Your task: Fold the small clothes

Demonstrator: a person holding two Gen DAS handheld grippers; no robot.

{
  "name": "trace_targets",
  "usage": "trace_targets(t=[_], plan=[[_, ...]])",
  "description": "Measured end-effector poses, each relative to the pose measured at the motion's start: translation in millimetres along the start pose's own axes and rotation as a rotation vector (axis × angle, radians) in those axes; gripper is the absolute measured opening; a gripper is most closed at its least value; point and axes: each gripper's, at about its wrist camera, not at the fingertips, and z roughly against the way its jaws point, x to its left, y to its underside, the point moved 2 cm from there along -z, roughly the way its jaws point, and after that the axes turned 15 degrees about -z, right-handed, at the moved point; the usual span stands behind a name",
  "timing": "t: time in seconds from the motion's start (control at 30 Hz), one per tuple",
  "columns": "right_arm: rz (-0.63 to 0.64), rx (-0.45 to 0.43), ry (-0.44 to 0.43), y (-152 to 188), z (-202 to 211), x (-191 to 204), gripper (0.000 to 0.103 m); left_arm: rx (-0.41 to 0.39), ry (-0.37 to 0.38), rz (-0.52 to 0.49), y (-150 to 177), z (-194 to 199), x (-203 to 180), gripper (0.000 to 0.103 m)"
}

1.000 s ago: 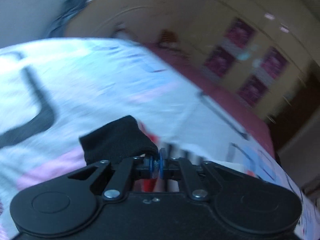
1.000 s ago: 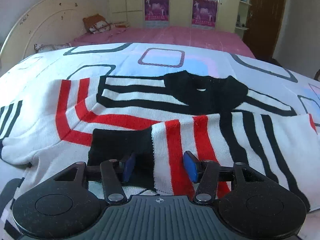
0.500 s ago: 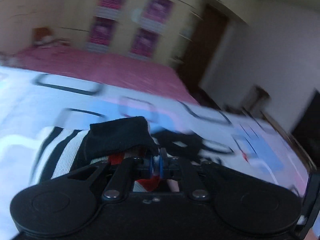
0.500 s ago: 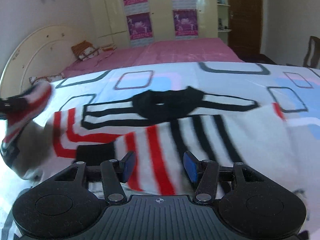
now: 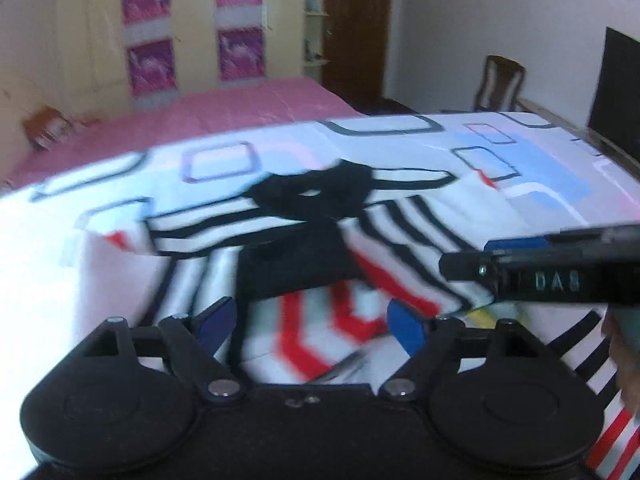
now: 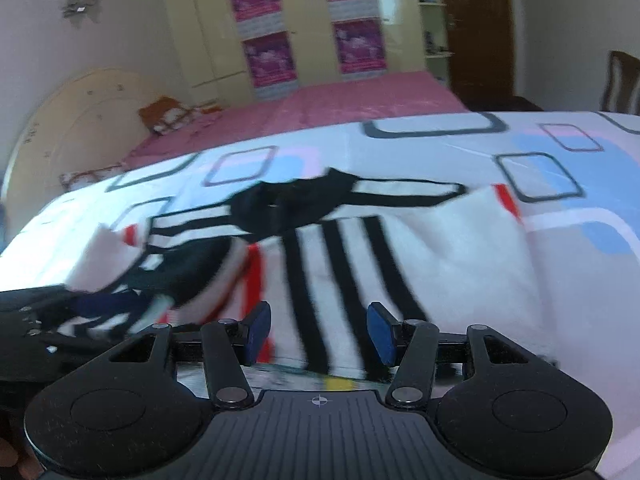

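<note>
striped sweater point(image 6: 352, 256) flat, collar twd far side, left hand-held gripper point(image 5: 310, 322) opening, right point(image 6: 318, 334) half-wide, empty

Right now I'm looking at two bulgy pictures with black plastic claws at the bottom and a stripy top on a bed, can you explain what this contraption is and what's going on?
These are not robot arms. A person holds a two-finger gripper in each hand, and a wide-angle camera on each one looks forward along its fingers, hence the bulging view.

One picture is from the left gripper, the other from the right gripper. The blue bits are the finger pads.

On the patterned bedsheet lies a small sweater, white with black and red stripes and a black collar. It is being folded, with its sleeves laid across the body.

Nothing is held. The left gripper's jaws are opening, with a black cuff lying just beyond them. The right gripper is open above the fabric; it also shows at the right edge of the left picture.
</note>
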Motion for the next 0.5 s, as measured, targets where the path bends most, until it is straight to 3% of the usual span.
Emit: trace_targets(t=[0.23, 0.37, 0.5], plan=[[0.177, 0.048, -0.051, 18.1, -27.3, 52.1, 0.053, 0.111, -0.258, 0.065, 54.9, 32.5, 48.2, 0.081], [0.276, 0.041, 0.011, 29.6, -48.4, 71.5, 0.053, 0.173, -0.309, 0.099, 71.1, 26.6, 65.5, 0.073], [0.278, 0.051, 0.01, 27.9, -59.7, 77.7, 0.053, 0.165, -0.314, 0.133, 68.6, 4.2, 74.6, 0.063]])
